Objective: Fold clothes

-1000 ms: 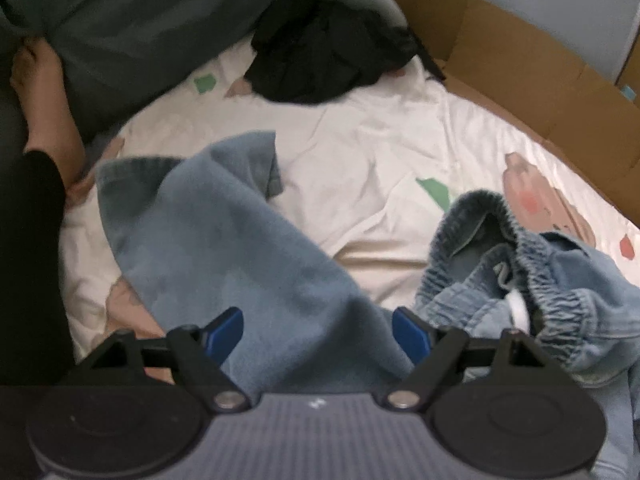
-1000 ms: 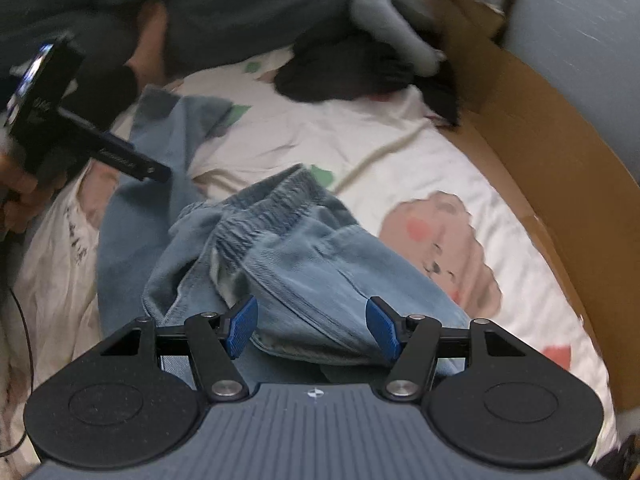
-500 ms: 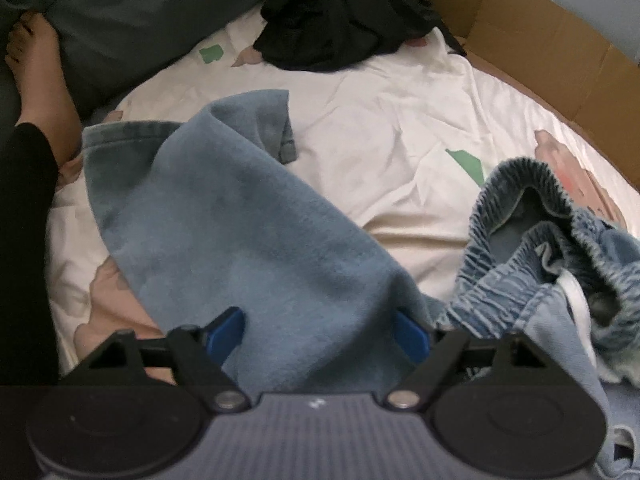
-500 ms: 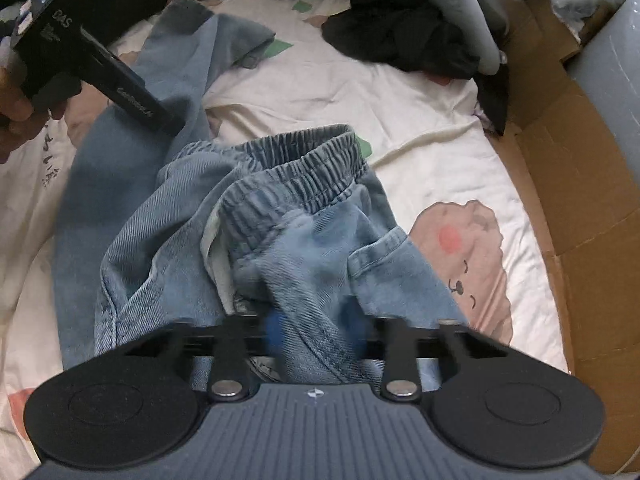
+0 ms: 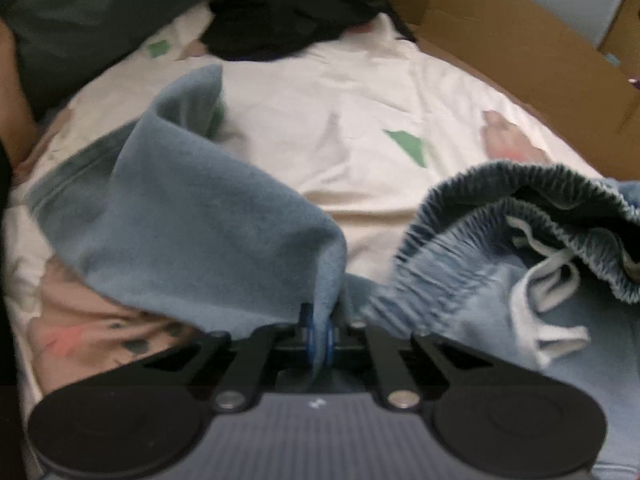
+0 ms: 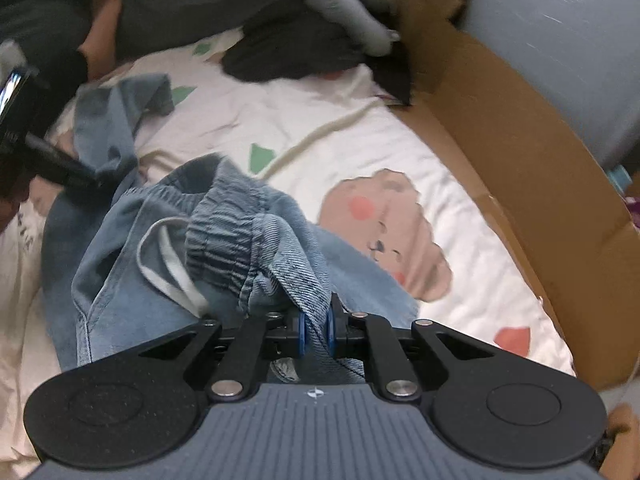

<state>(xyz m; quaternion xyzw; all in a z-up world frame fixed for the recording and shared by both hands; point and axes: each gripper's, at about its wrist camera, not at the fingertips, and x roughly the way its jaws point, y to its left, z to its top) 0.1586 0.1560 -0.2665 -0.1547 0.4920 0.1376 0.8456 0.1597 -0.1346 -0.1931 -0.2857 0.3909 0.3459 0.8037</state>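
Jeans (image 6: 256, 240) lie bunched on the sheet (image 6: 340, 140) ahead of both tongs; left gripper (image 5: 318, 334) and right gripper (image 6: 316, 332), just closed, pinch denim. Grasping done; next, lift and spread flat.

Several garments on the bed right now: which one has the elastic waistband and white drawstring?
The light-blue denim trousers, pinched by both tongs, right and left. The black garment and grey one lie bunched at the far edge, showing no waistband.
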